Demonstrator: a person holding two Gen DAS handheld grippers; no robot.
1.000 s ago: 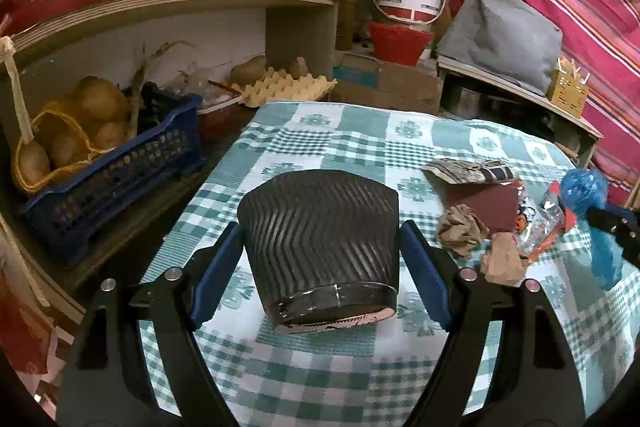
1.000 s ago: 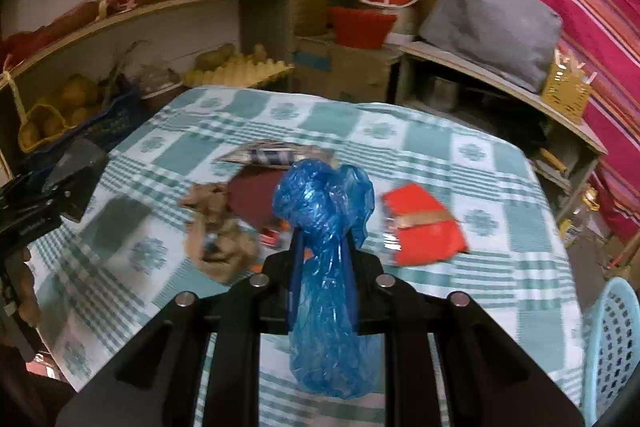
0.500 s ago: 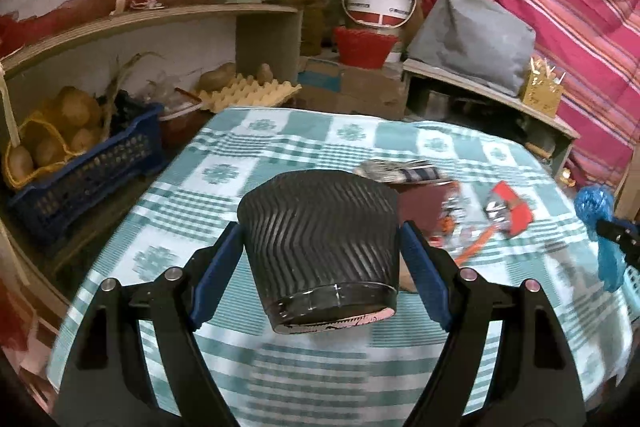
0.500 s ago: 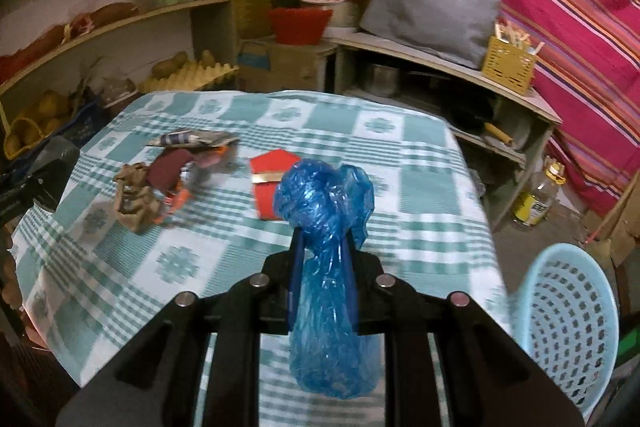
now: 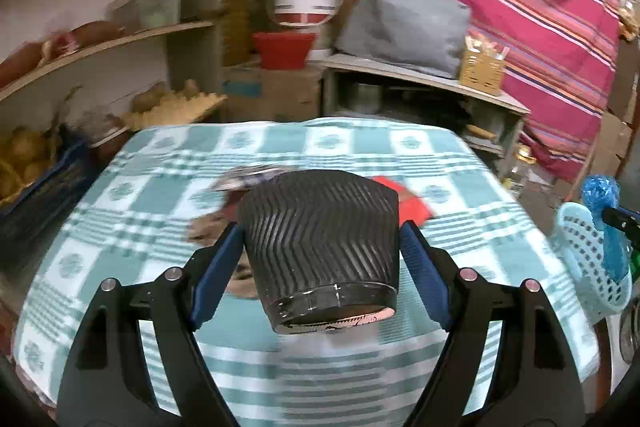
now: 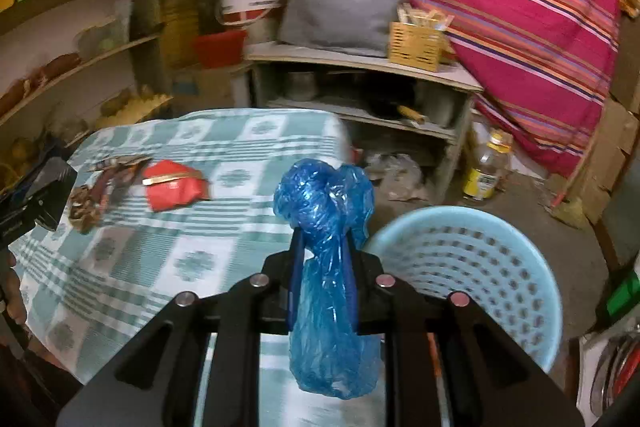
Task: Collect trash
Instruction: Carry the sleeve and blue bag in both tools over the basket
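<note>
The left gripper [image 5: 320, 255] clamps a black ribbed cup [image 5: 320, 239] between its blue pads, the cup lying on its side with its base toward the camera, above the checked tablecloth [image 5: 120, 219]. The right gripper [image 6: 322, 267] is pinched tight on a crumpled blue plastic bag [image 6: 326, 259] — the bag bulges above and below the jaws, just left of the pale blue basket [image 6: 480, 267]. A red wrapper [image 6: 172, 187] and brown scraps [image 6: 86, 207] lie on the cloth, well apart from both.

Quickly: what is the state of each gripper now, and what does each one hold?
Left gripper: closed on the black ribbed cup.
Right gripper: closed on the blue plastic bag.
</note>
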